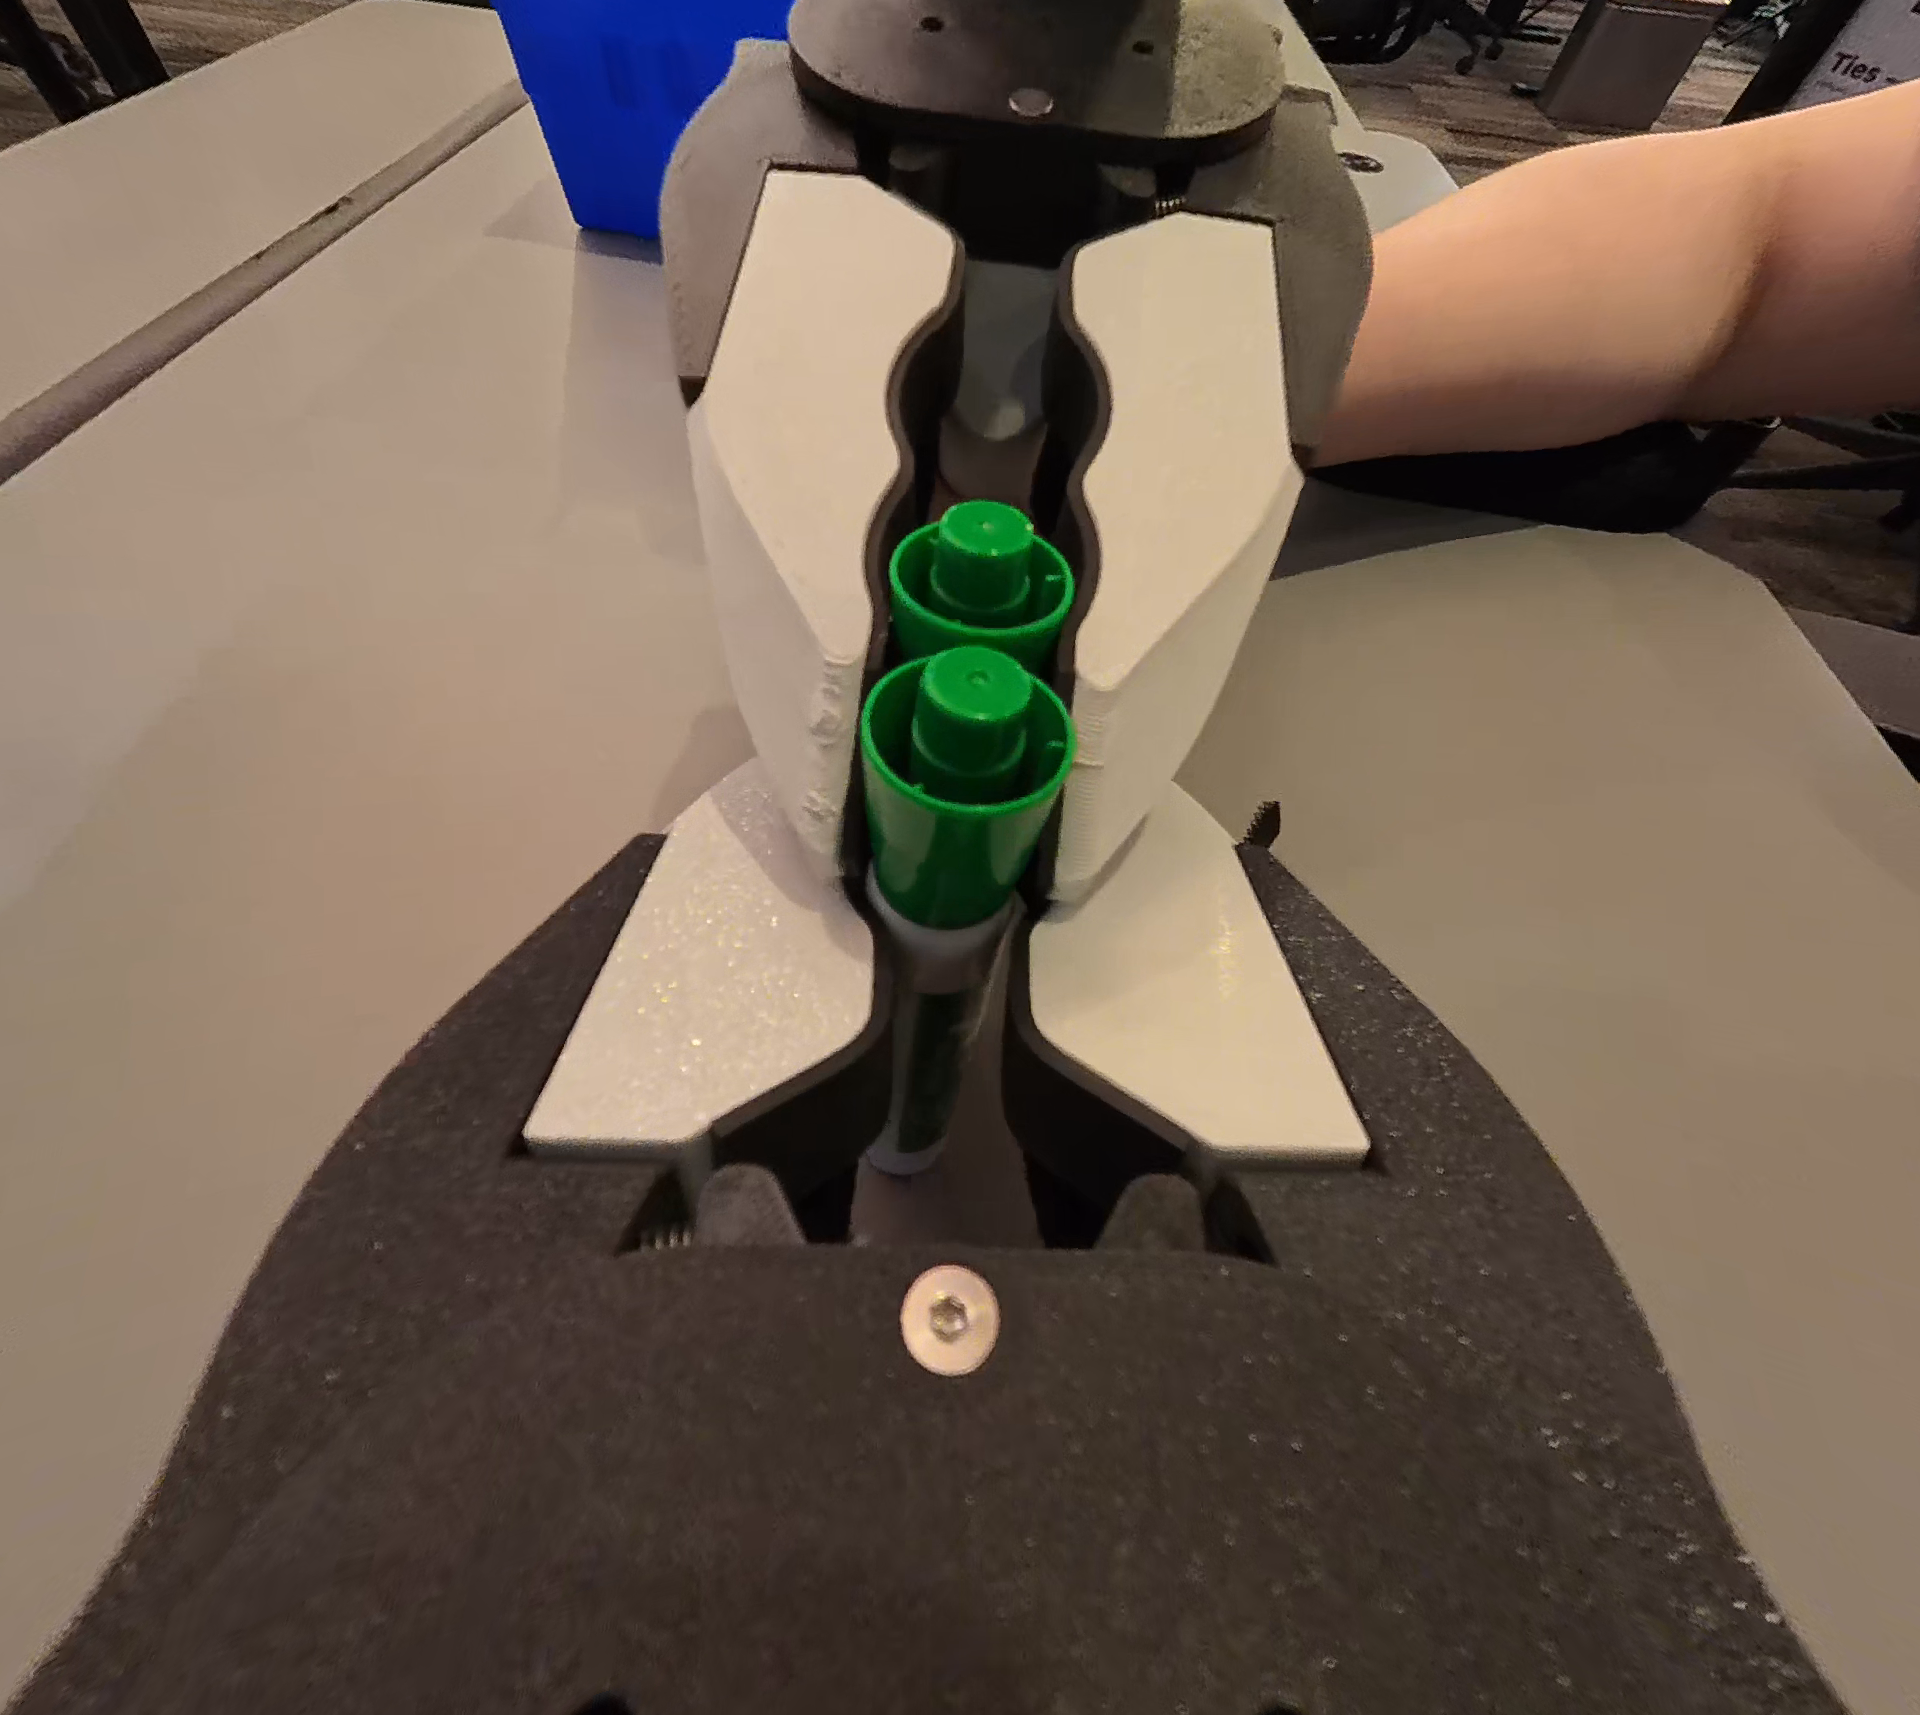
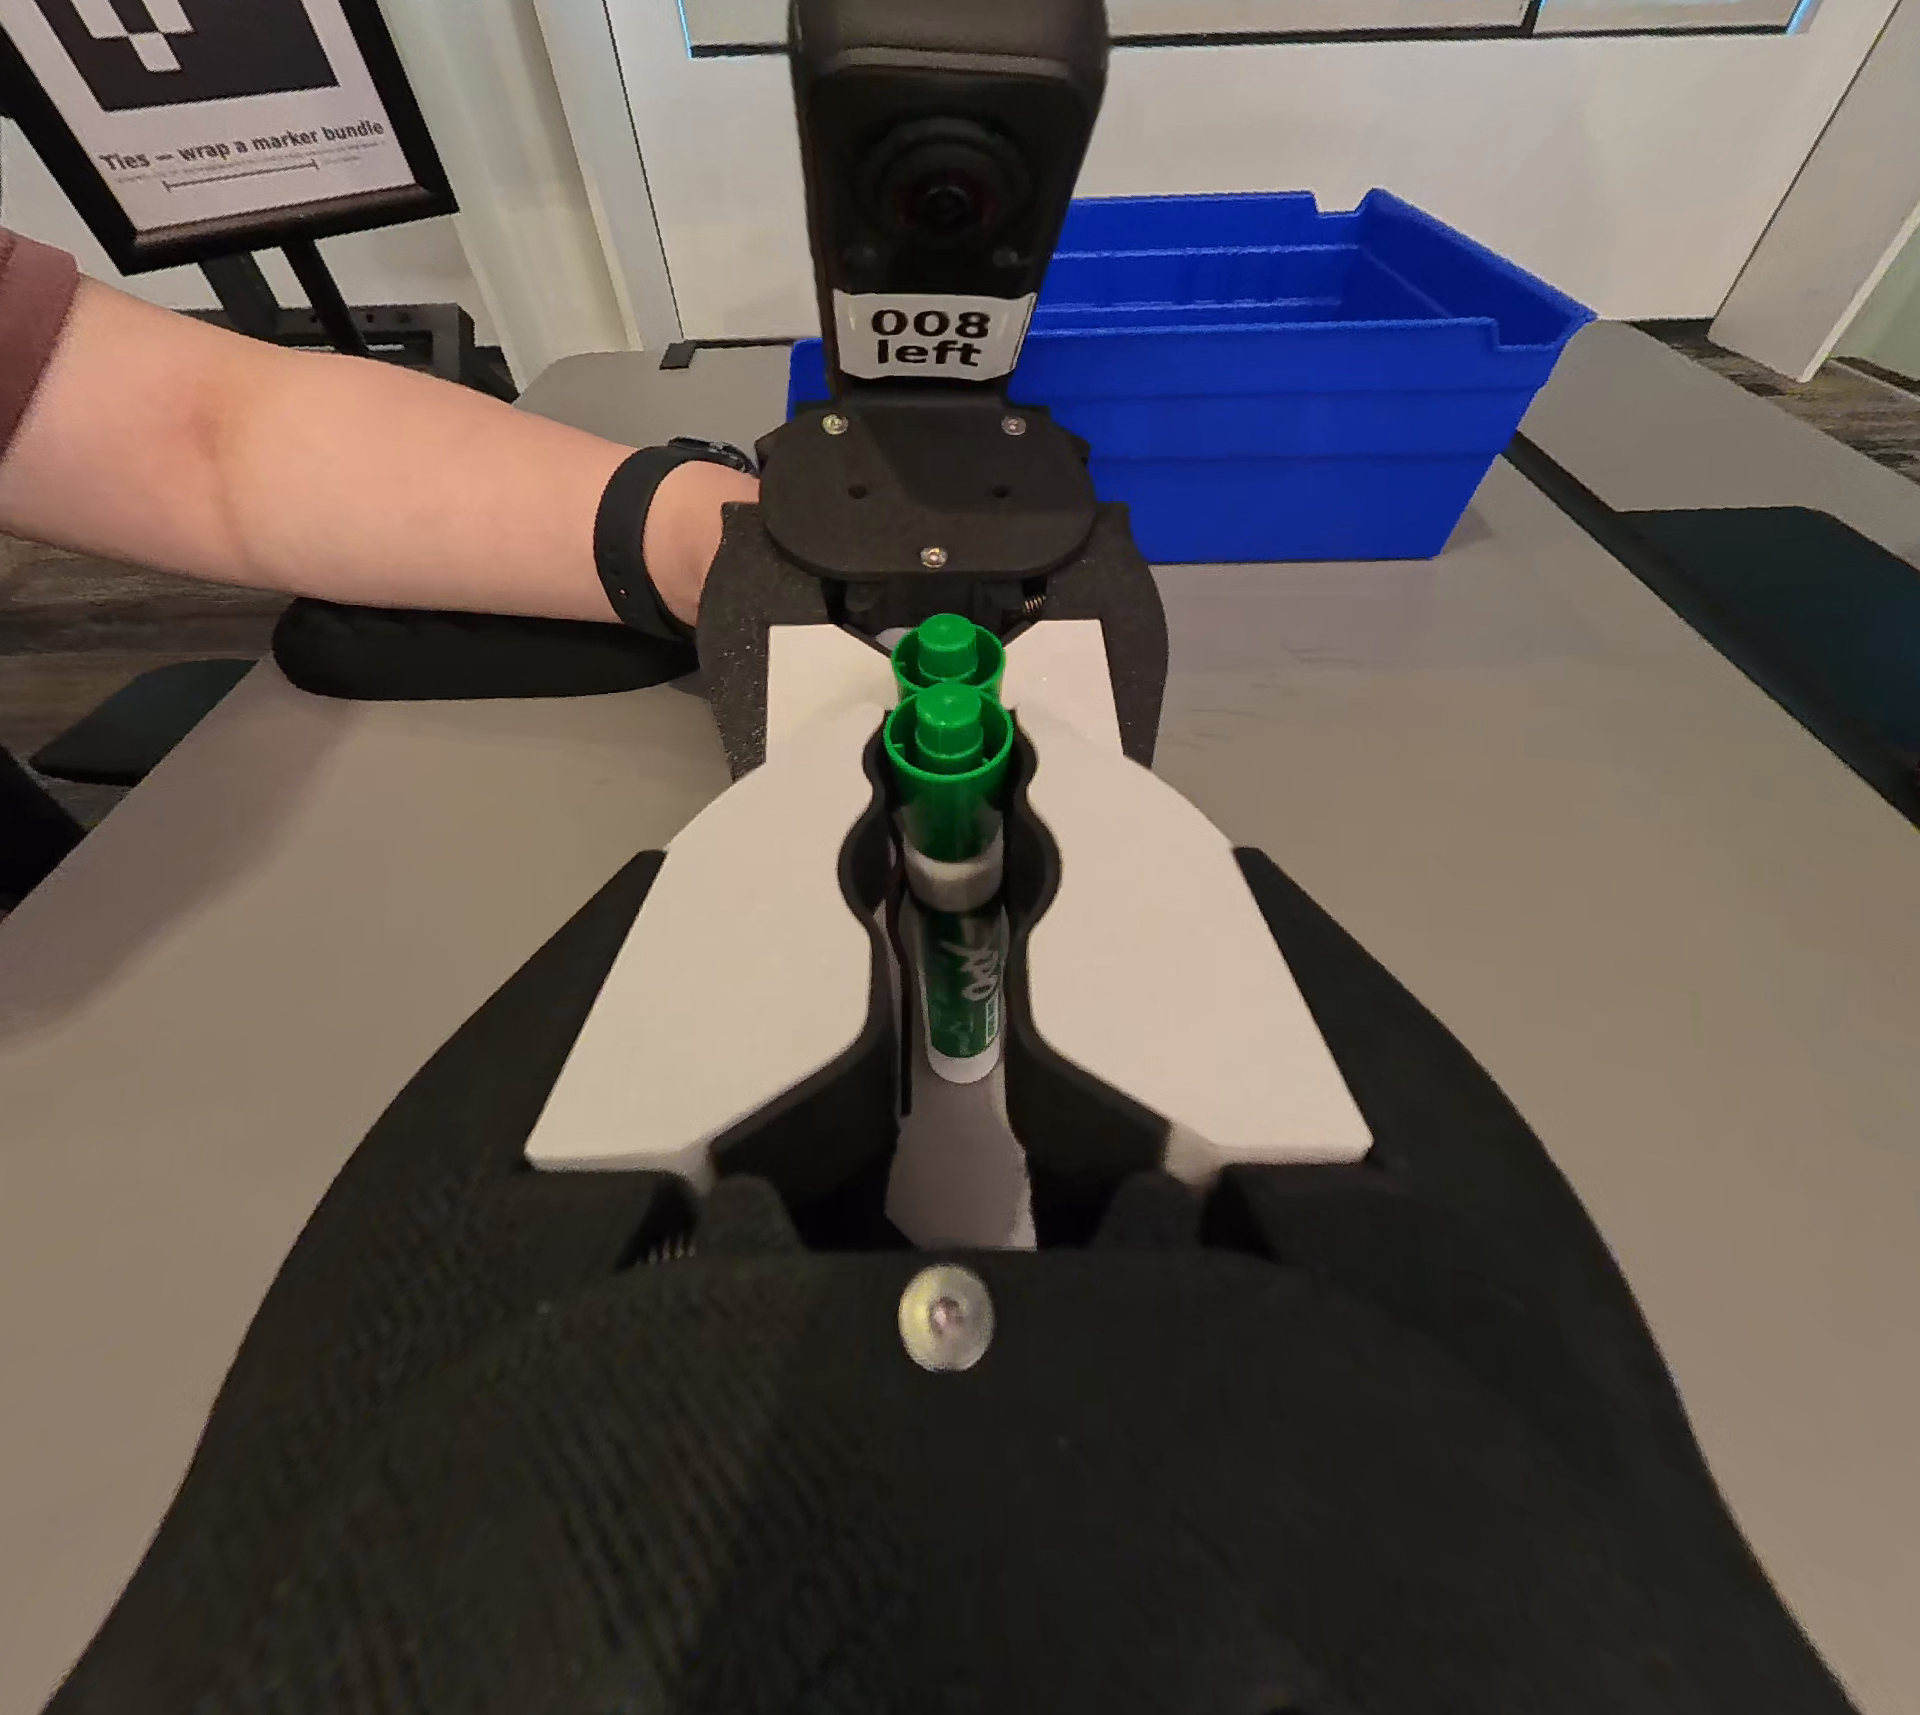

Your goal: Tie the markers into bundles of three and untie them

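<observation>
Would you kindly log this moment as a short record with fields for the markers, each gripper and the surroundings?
markers: green markers, two cap ends visible, stacked one above the other
left gripper: shut on the markers
right gripper: shut on the markers, facing the left one
tie: none clearly visible
bin: blue bin on the grey table, behind the grippers
forearm: wristband on the left one

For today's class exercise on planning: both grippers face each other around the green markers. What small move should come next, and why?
Probably keep both grips closed and add a third marker: only two green markers show, stacked between the left gripper and right gripper, above the table. No tie is clearly visible.
</observation>
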`<state>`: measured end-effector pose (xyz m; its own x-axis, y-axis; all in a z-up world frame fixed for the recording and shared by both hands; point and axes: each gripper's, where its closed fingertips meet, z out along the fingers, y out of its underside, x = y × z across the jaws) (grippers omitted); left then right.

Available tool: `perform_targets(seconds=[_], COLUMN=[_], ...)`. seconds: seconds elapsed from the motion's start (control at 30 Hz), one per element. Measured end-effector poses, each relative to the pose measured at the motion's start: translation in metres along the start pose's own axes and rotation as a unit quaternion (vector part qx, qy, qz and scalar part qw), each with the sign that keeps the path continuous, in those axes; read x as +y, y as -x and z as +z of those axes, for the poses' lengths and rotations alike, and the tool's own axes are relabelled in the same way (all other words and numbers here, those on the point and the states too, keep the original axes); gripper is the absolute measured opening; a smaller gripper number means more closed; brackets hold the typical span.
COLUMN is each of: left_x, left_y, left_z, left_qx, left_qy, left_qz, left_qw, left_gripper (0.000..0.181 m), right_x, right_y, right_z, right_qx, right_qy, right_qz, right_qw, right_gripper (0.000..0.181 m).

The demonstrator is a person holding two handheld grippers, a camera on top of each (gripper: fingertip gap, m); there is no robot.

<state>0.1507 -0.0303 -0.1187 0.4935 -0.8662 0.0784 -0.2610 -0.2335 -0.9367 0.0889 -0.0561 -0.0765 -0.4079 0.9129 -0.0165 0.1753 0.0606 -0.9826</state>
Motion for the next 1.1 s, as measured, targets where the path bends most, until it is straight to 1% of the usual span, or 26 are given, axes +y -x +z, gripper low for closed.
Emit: perform_targets(seconds=[0.1, 0.27, 0.33, 0.4, 0.43, 0.57, 0.8, 0.9, 0.93, 1.1], left_x=[0.000, 0.005, 0.012, 0.026, 0.030, 0.032, 0.032, 0.032, 0.032, 0.030], left_y=[0.000, 0.002, 0.003, 0.000, -0.001, -0.002, 0.002, 0.003, 0.003, 0.006], left_z=[-0.001, 0.000, 0.003, 0.006, 0.007, 0.008, 0.009, 0.011, 0.011, 0.019], left_qx=[0.001, -0.003, -0.009, -0.006, -0.008, -0.020, -0.023, -0.024, -0.024, -0.037], left_qy=[-0.002, 0.018, 0.044, 0.090, 0.105, 0.112, 0.112, 0.114, 0.114, 0.113], left_qz=[-0.004, -0.018, -0.025, -0.028, -0.024, -0.003, -0.022, -0.032, -0.037, -0.056], left_qw=[1.000, 1.000, 0.999, 0.996, 0.994, 0.994, 0.993, 0.993, 0.993, 0.991], left_gripper=[0.019, 0.020, 0.022, 0.022, 0.022, 0.020, 0.020, 0.022, 0.019, 0.019], right_x=[-0.001, 0.001, 0.005, 0.013, 0.014, 0.013, 0.013, 0.013, 0.013, 0.013], right_y=[-0.001, -0.003, -0.001, 0.003, 0.006, 0.007, 0.002, -0.001, -0.002, -0.006], right_z=[0.000, 0.000, 0.002, 0.005, 0.006, 0.009, 0.007, 0.002, 0.001, -0.007], right_qx=[-0.007, -0.013, -0.017, -0.029, -0.034, -0.033, -0.025, -0.031, -0.034, -0.037], right_qy=[-0.014, -0.030, -0.016, 0.006, 0.005, 0.011, 0.014, 0.004, 0.000, -0.015], right_qz=[0.013, 0.020, 0.014, 0.009, 0.006, 0.000, 0.015, 0.035, 0.042, 0.060], right_qw=[1.000, 0.999, 1.000, 1.000, 0.999, 0.999, 0.999, 0.999, 0.999, 0.997], right_gripper=[0.019, 0.019, 0.019, 0.022, 0.021, 0.019, 0.019, 0.019, 0.019, 0.019])
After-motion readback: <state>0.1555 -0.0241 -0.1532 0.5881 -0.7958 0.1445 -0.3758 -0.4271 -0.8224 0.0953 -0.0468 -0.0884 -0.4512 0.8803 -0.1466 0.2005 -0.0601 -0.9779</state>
